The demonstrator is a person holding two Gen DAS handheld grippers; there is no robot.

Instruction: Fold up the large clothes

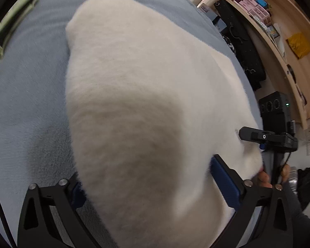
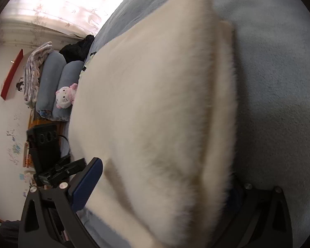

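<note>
A thick cream fleece garment (image 1: pixel 138 95) lies folded on a blue-grey bed cover (image 1: pixel 29 86). In the left wrist view its near end fills the space between my left gripper's (image 1: pixel 146 186) blue-padded fingers (image 1: pixel 225 184), which stand wide apart around it. My right gripper shows there at the right (image 1: pixel 268 138), at the garment's edge. In the right wrist view the garment (image 2: pixel 155 107) lies between my right gripper's (image 2: pixel 159 188) spread fingers (image 2: pixel 86 184); the right finger is hidden under fleece. The folded layers show at its right edge.
A green strap (image 1: pixel 12 20) lies at the bed's far left. Wooden shelves (image 1: pixel 279 33) with boxes and dark bags (image 1: pixel 243 47) stand right of the bed. Blue pillows (image 2: pixel 55 82), a plush toy (image 2: pixel 65 97) and a black tripod device (image 2: pixel 45 144) are to the left.
</note>
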